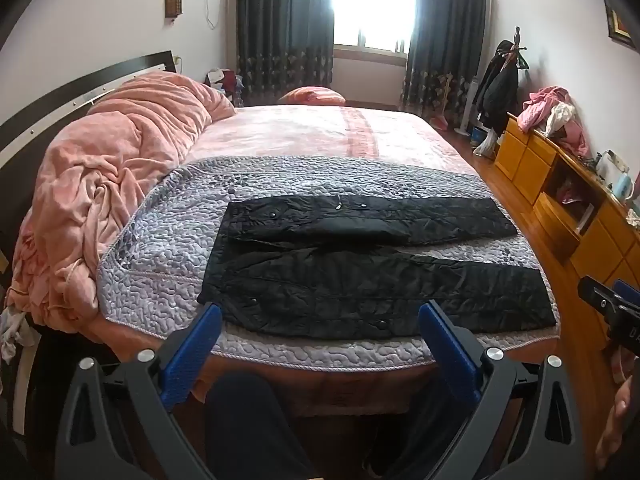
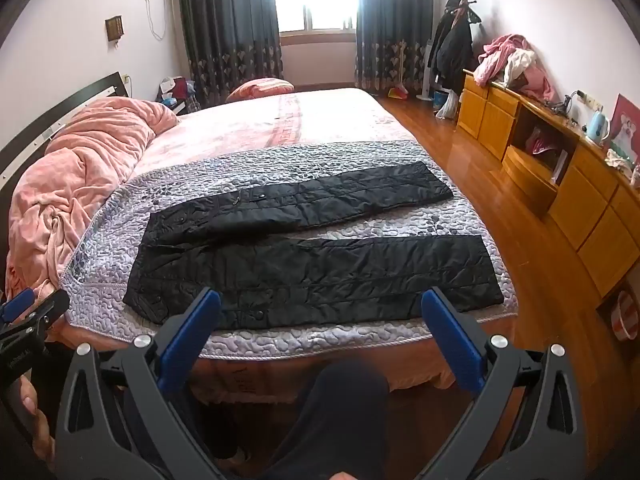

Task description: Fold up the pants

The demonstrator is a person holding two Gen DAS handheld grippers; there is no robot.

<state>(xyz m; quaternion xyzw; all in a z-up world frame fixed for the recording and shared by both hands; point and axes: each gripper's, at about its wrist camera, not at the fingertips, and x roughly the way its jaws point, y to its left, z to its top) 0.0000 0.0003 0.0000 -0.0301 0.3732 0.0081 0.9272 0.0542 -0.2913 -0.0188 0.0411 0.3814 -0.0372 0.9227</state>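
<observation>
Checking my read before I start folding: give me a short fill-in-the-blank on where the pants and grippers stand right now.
1. The pants lie spread flat on the grey ____ at the near end of the bed.
2. The two legs lie ____, not stacked.
3. The jaws of the left gripper and the right gripper are both ____.
4. The crumpled blanket is ____ in colour.

Missing words: quilt; side by side; open; pink
</observation>
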